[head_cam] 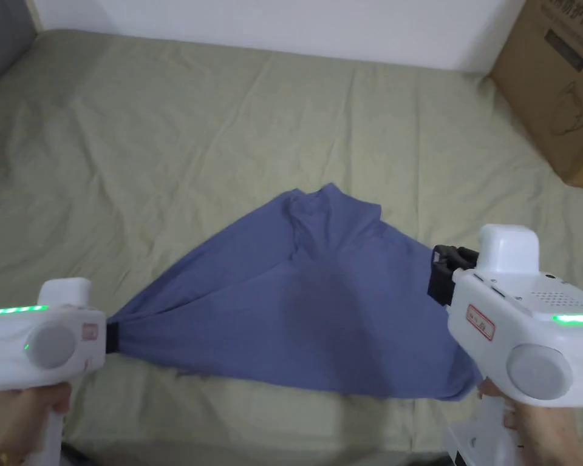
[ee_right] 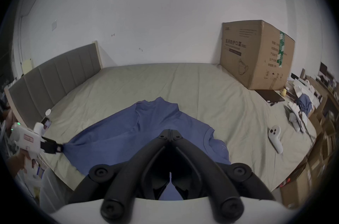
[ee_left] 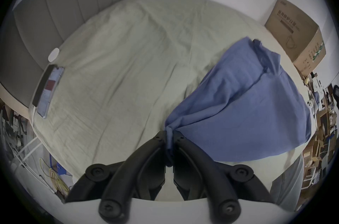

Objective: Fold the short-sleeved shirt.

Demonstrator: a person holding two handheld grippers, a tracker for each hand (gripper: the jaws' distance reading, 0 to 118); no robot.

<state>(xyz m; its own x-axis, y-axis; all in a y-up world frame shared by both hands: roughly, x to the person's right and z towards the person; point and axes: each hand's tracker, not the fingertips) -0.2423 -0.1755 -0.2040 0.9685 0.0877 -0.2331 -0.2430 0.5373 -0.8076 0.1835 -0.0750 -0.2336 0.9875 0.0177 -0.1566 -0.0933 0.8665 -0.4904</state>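
shirt (head_cam: 320, 309) – blue, spread on the green bed (head_cam: 223, 133), near edge lifted | left hand-held gripper (ee_left: 169, 138) – clenched on a bunched corner of the shirt | right hand-held gripper (ee_right: 170, 133) – jaws together over the shirt; grip on cloth unclear | cardboard box (head_cam: 557, 85) at the bed's far right

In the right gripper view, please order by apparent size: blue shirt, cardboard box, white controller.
1. blue shirt, though nearer the camera
2. cardboard box
3. white controller
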